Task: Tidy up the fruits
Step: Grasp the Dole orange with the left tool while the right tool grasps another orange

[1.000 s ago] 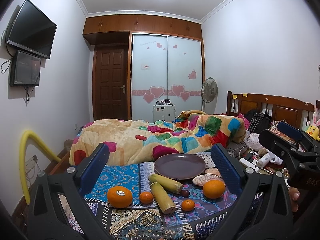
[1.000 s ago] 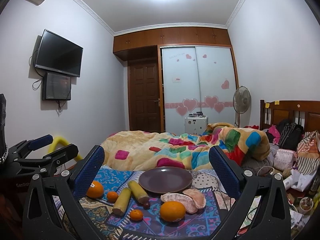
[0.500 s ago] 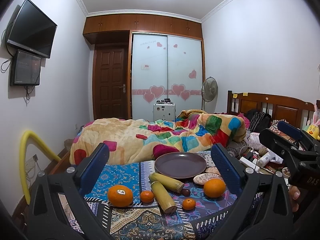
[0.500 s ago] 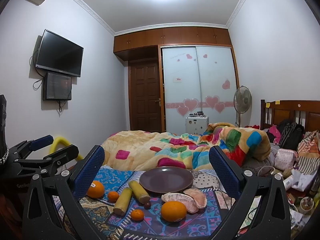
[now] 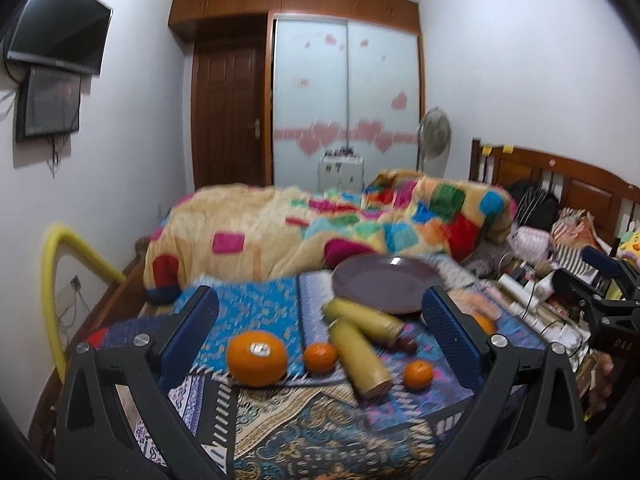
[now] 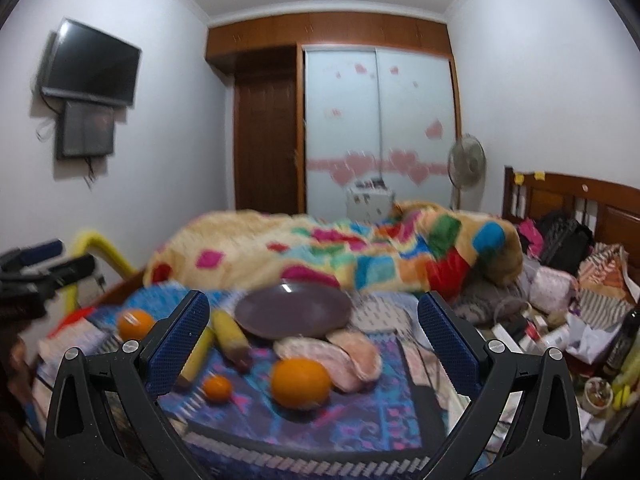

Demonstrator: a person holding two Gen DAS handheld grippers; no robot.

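Both views motion-blurred. Left hand-held gripper spread wide, empty, above patterned cloth on the bed. Right hand-held gripper likewise wide, empty. Sticker-marked orange nearest left gripper; two small tangerines flank two yellow-green stalks. Second orange just before pale pomelo segments. Purple plate behind, bare.

two big oranges, two small oranges, two sugarcane pieces (yellowish), one plate.
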